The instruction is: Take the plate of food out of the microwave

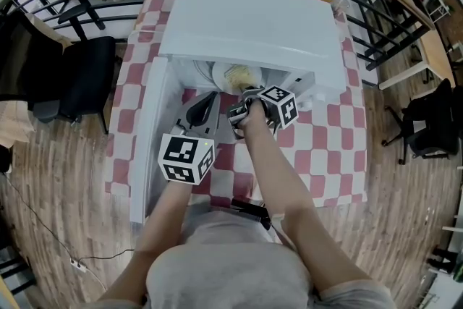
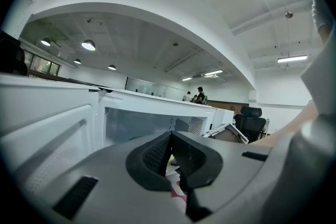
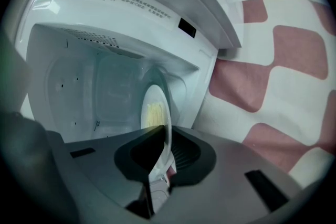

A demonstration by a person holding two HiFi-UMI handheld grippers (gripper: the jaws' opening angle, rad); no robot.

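A red-and-white checked tablecloth (image 1: 340, 148) carries the white microwave (image 1: 246, 25), its door (image 1: 148, 141) swung open. The plate (image 3: 155, 107) of yellowish food (image 1: 239, 76) sits just inside the microwave's mouth. My right gripper (image 3: 167, 136) is pinched onto the plate's near rim. My left gripper (image 2: 170, 152) waits before the microwave, jaws together and empty. I judge the grasp made; next comes a slow, level pull outward.

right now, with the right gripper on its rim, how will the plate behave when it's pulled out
The plate looks stiff, smooth and glossy, so it could slip in the right gripper, which pinches only its rim. With the food piled mid-plate, the far side will probably sag. Likely breakable if dropped.
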